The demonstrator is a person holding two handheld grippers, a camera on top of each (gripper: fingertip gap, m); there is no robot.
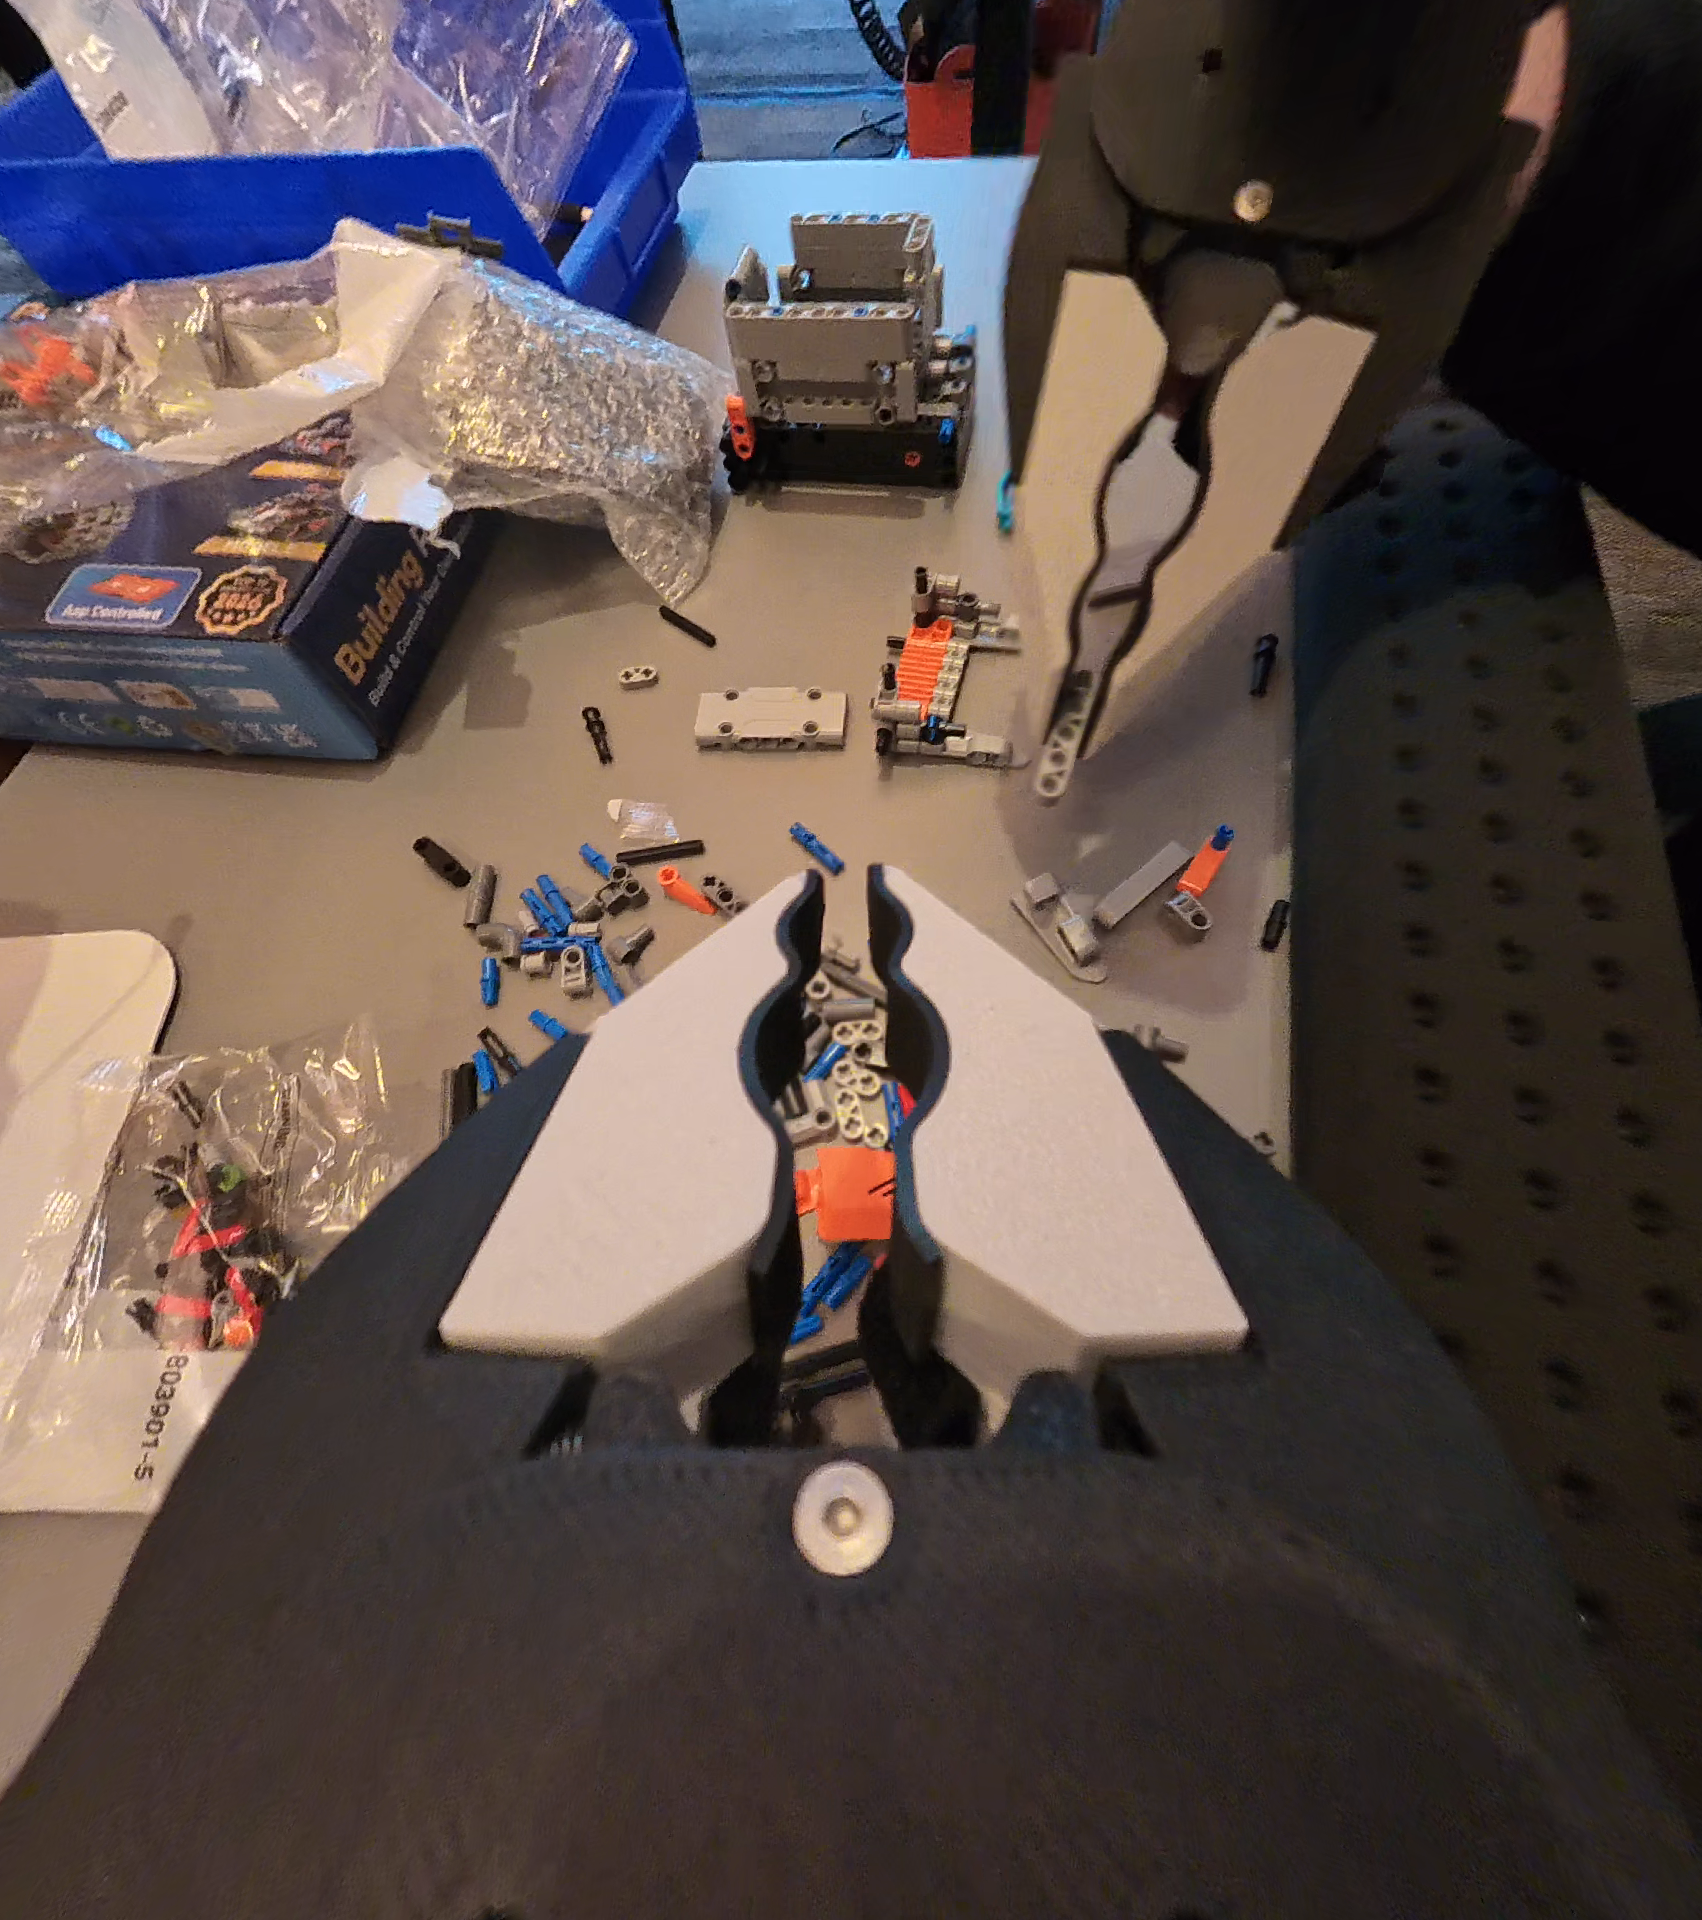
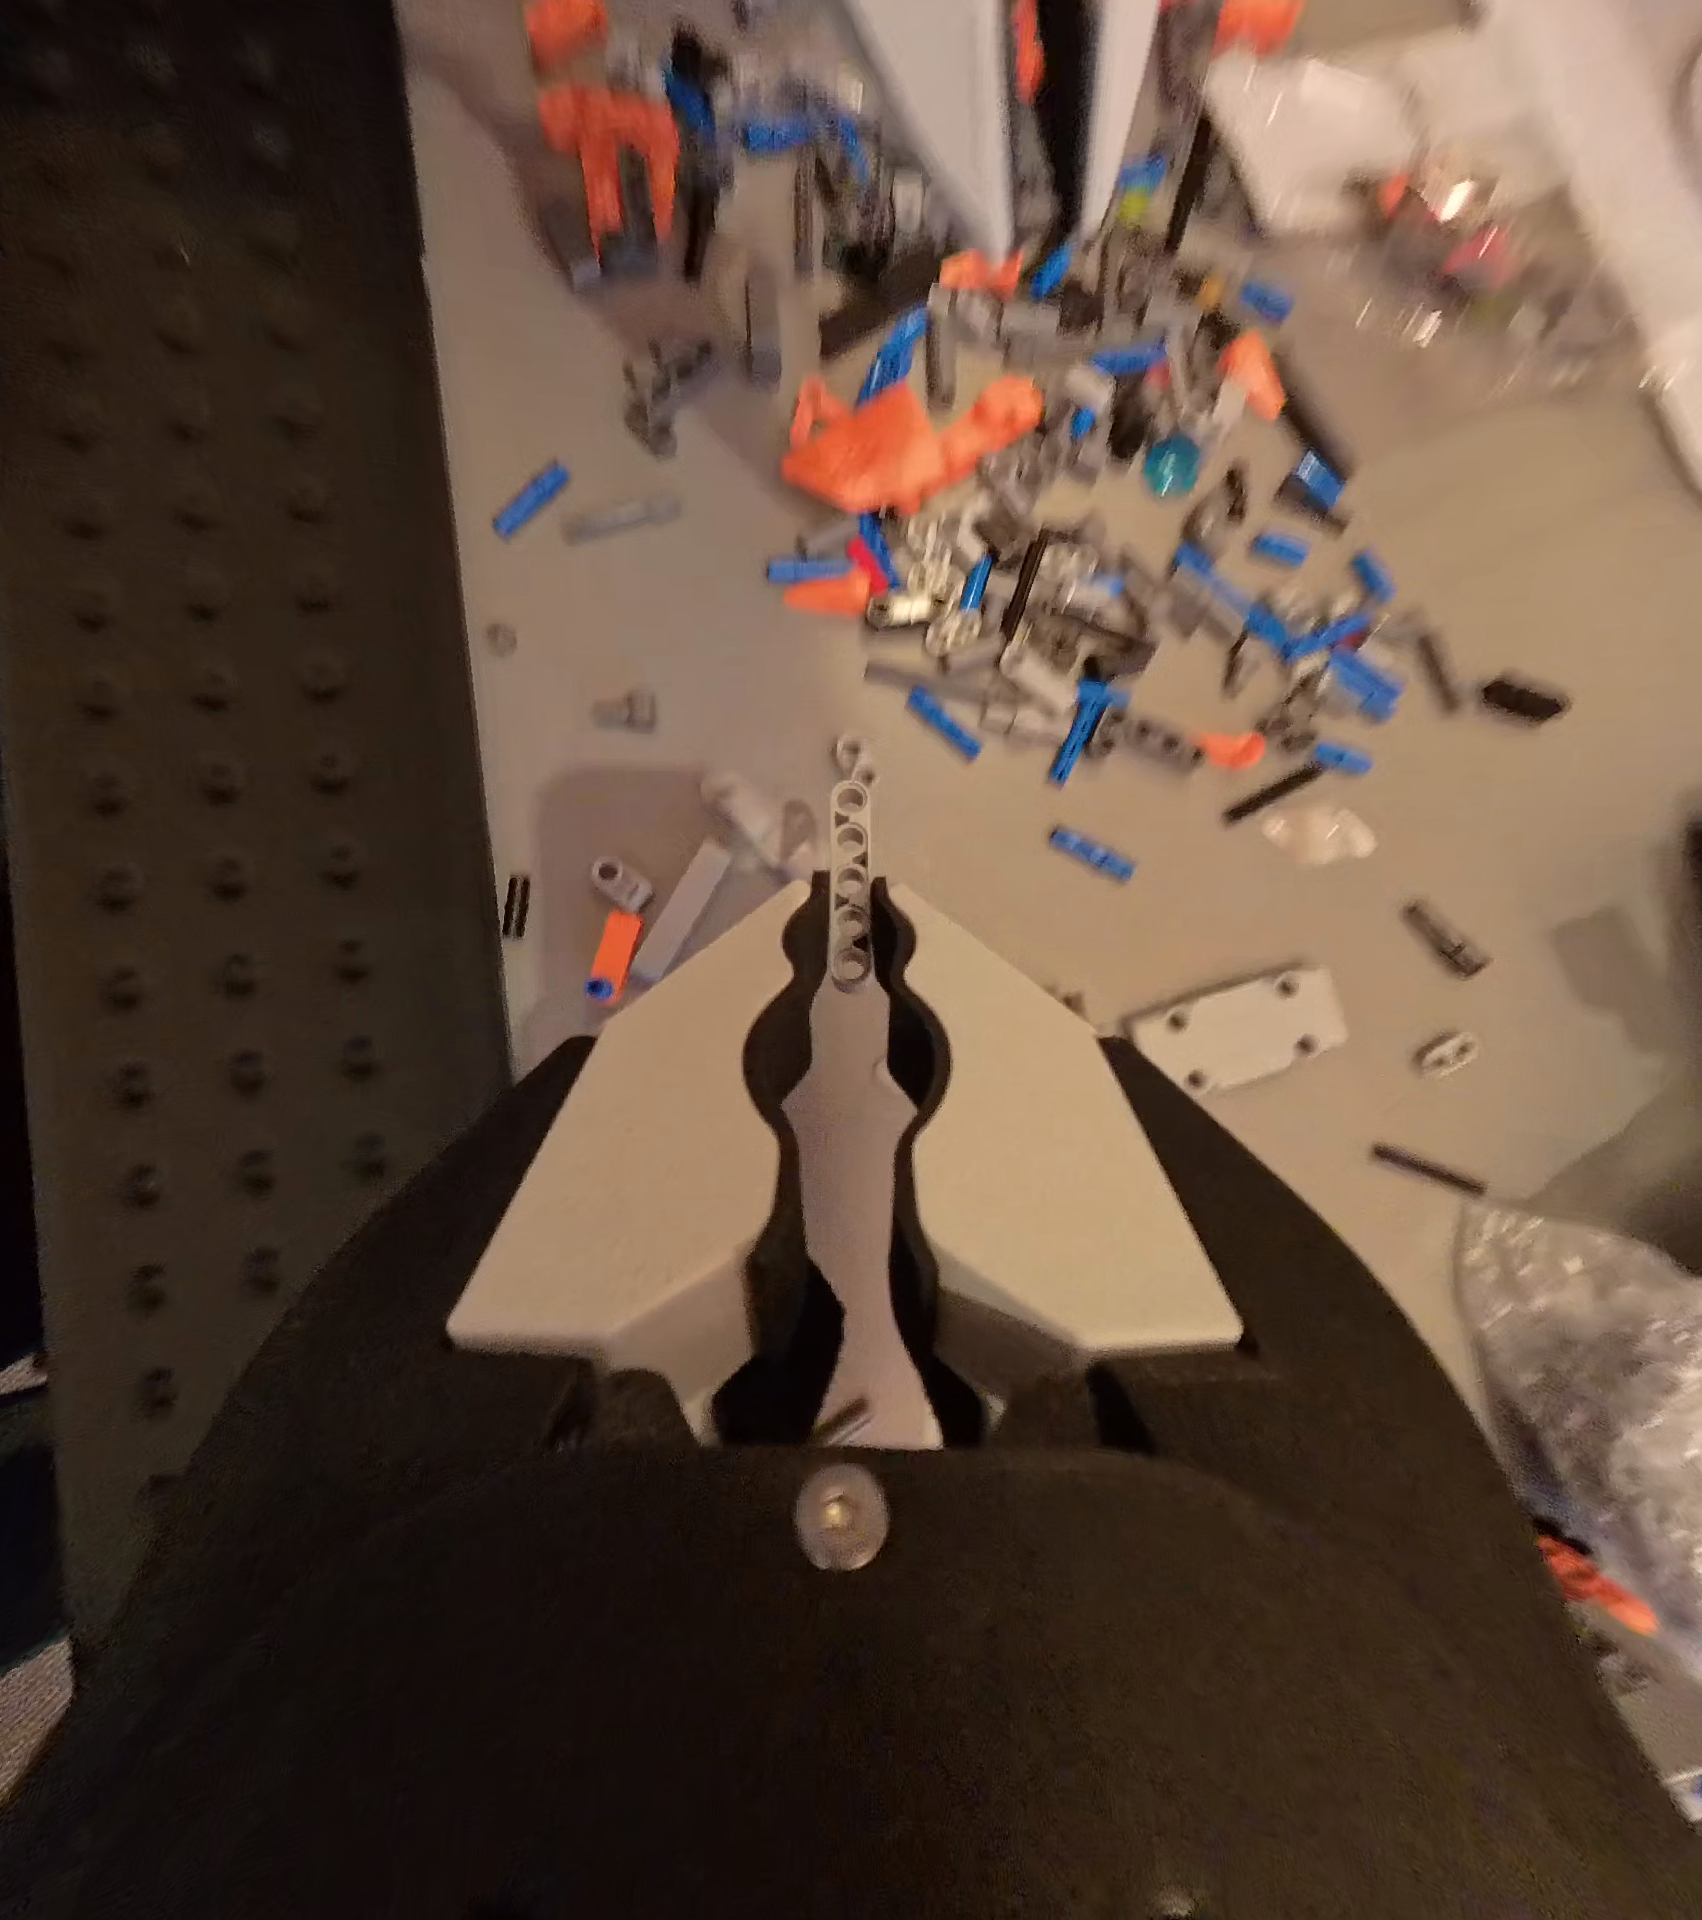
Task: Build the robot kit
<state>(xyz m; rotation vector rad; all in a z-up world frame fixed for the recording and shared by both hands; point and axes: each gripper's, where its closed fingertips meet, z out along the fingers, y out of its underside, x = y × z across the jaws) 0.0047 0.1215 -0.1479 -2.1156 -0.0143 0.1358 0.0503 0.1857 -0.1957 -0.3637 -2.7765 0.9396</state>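
Just above the loose pile of small blue, grey and orange plastic building pieces (image 1: 566,935) on the grey table (image 1: 307,831), the left gripper (image 1: 842,883) hangs with its tips a little apart and nothing between them. Beyond the pile, the right gripper (image 2: 847,883) pinches a thin light grey beam with a row of holes (image 2: 849,883); its lower end is at the table. Past the pile stands a grey and black block model (image 1: 847,353), near a blue cardboard box (image 1: 203,603).
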